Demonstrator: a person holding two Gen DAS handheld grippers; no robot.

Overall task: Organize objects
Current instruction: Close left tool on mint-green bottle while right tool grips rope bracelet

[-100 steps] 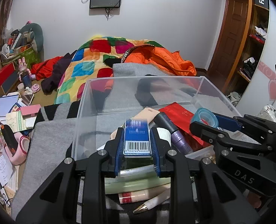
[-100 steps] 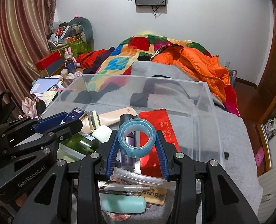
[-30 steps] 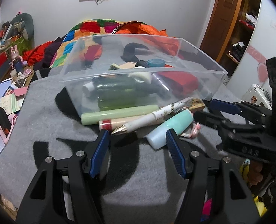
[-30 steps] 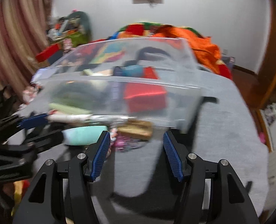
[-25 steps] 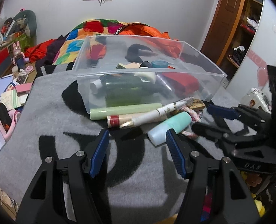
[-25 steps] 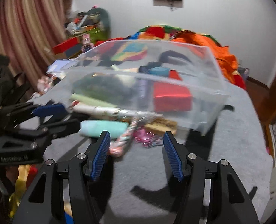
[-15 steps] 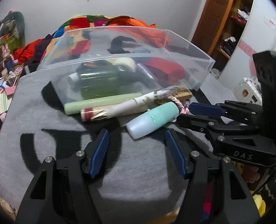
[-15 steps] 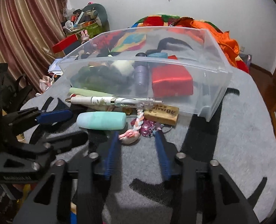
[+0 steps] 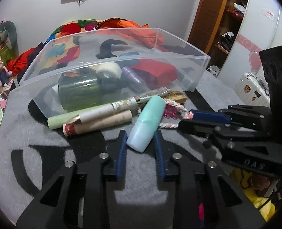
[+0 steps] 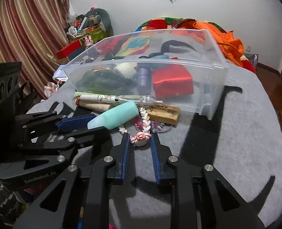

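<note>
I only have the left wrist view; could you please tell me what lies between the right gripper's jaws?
Observer: A pink charm on the end of the braided cord. The right gripper has its jaws closing on it.
Operator: Thank you. What is beyond the clutter at the far left of the room?
Observer: A striped red-and-beige curtain hangs there, reaching down behind the clutter.
</note>
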